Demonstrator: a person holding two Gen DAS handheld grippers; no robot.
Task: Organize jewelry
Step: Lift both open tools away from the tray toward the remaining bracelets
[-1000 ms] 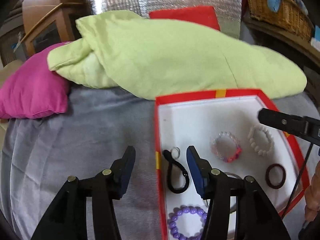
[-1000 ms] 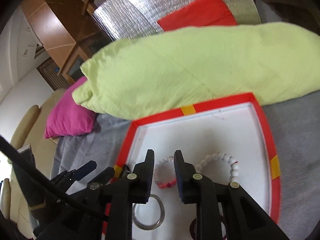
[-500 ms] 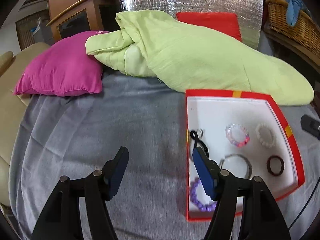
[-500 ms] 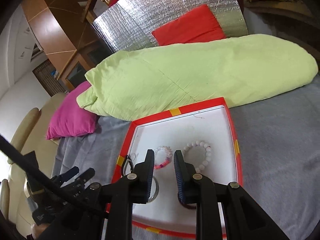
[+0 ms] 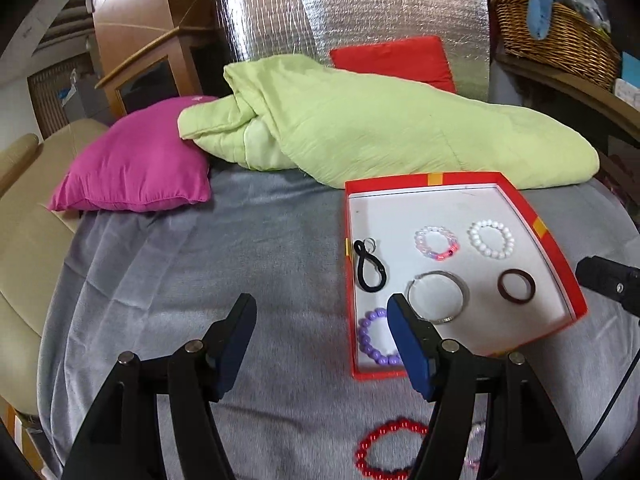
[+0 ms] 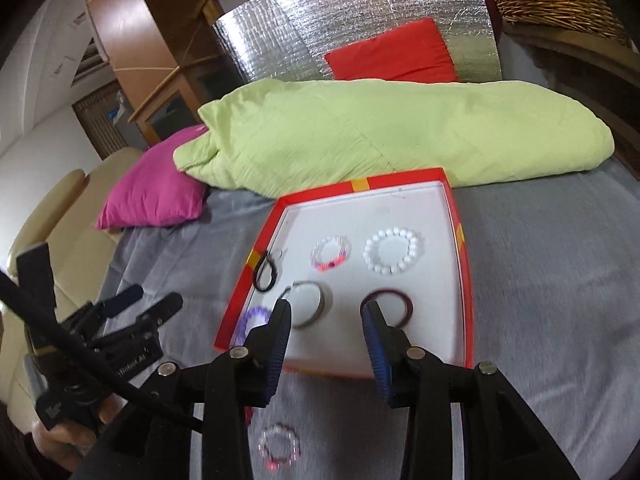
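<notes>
A red box with a white floor (image 5: 556,268) (image 6: 464,280) lies on the grey blanket. In it lie a black hair tie (image 5: 370,274), a pink bead bracelet (image 5: 436,244), a white bead bracelet (image 5: 492,239), a silver bangle (image 5: 438,297), a dark brown ring bracelet (image 5: 516,286) and a purple bead bracelet (image 5: 372,338). A red bead bracelet (image 5: 390,450) and a clear pink bead bracelet (image 6: 279,446) lie on the blanket in front of the box. My left gripper (image 5: 320,320) is open and empty, left of the box's near corner. My right gripper (image 6: 326,316) is open and empty above the box's near edge.
A green quilt (image 5: 380,128) lies behind the box, with a magenta pillow (image 5: 140,164) to its left and a red cushion (image 5: 392,60) against a silver foil panel. A beige sofa arm (image 5: 24,216) is at far left. A wicker basket (image 5: 556,36) sits at the upper right.
Both grippers have pulled back and up from the box. The right gripper has opened from nearly shut. Two bracelets on the blanket in front of the box have come into view.
</notes>
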